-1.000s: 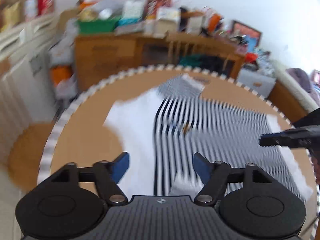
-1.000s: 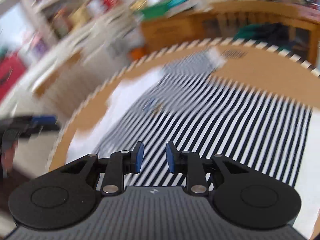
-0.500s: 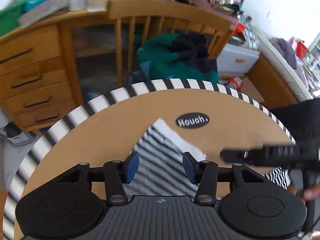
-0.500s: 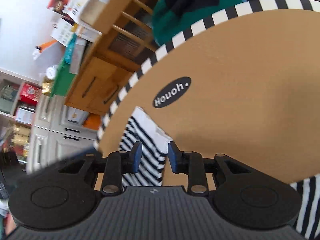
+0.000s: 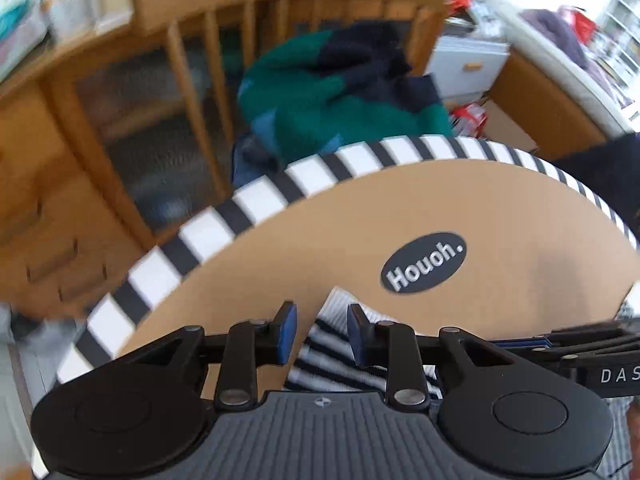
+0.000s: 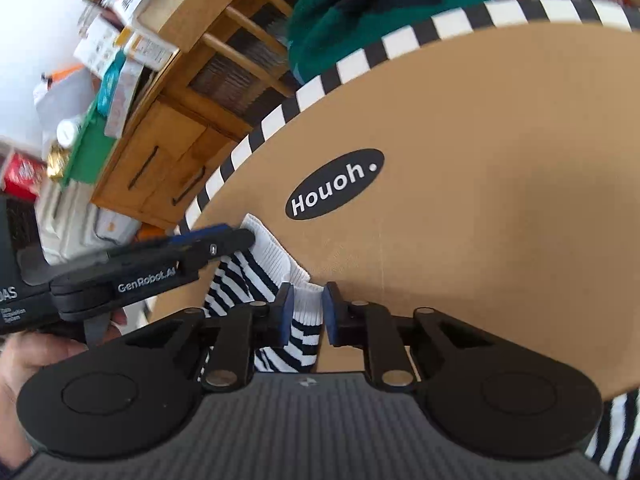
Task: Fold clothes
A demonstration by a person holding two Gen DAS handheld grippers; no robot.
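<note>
A black-and-white striped sleeve with a white ribbed cuff [image 6: 276,264] lies on a round brown table [image 6: 480,140]. My right gripper [image 6: 306,312] is narrowly open with the cuff's right corner between its blue pads, not visibly pinched. My left gripper [image 5: 318,332] is open around the cuff's left corner [image 5: 336,332]; it also shows in the right wrist view [image 6: 236,240], low at the cuff's far-left edge. The right gripper shows at the right edge of the left wrist view [image 5: 580,344].
The table has a black-and-white striped rim [image 5: 256,204] and a black "Houoh." sticker [image 6: 334,184]. Behind it stand a wooden chair [image 5: 208,40] holding a green and navy garment [image 5: 332,80], wooden drawers [image 6: 160,160] and cluttered shelves.
Both grippers moved from over the shirt body to the sleeve cuff at the table's far side. The left jaws narrowed; both now straddle the cuff's corners.
</note>
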